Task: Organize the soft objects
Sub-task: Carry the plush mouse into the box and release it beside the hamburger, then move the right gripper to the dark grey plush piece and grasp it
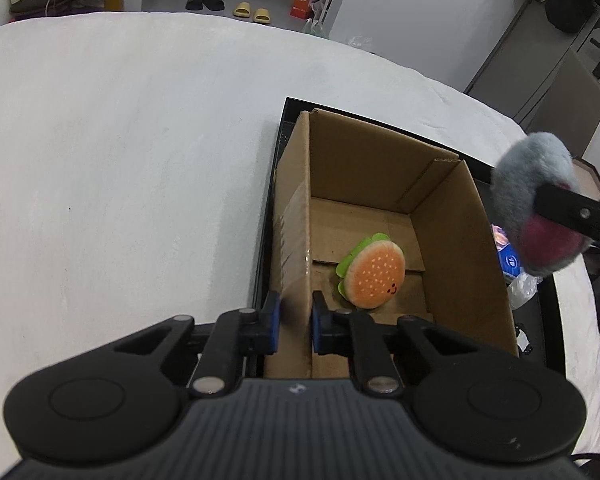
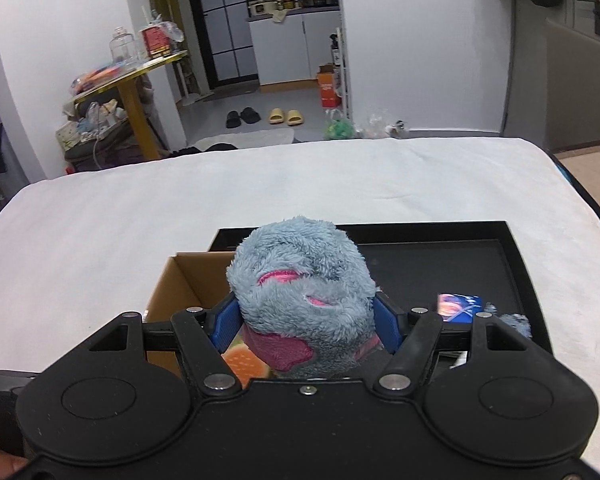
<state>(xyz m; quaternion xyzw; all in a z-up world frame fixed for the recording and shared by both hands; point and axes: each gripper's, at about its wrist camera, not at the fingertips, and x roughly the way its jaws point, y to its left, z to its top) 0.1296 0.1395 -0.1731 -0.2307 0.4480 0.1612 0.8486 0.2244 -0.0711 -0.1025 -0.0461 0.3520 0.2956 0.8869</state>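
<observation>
An open cardboard box stands in a black tray on the white table. A plush burger with an orange bun and green edge lies on the box floor. My left gripper is shut on the box's left wall near its front corner. My right gripper is shut on a fluffy grey-blue plush with pink patches and holds it above the box's right side; it also shows in the left wrist view. The burger shows just below it.
A blue printed packet and another grey fluffy piece lie in the tray right of the box. Crumpled clear plastic lies beside them. The white table stretches left and ahead.
</observation>
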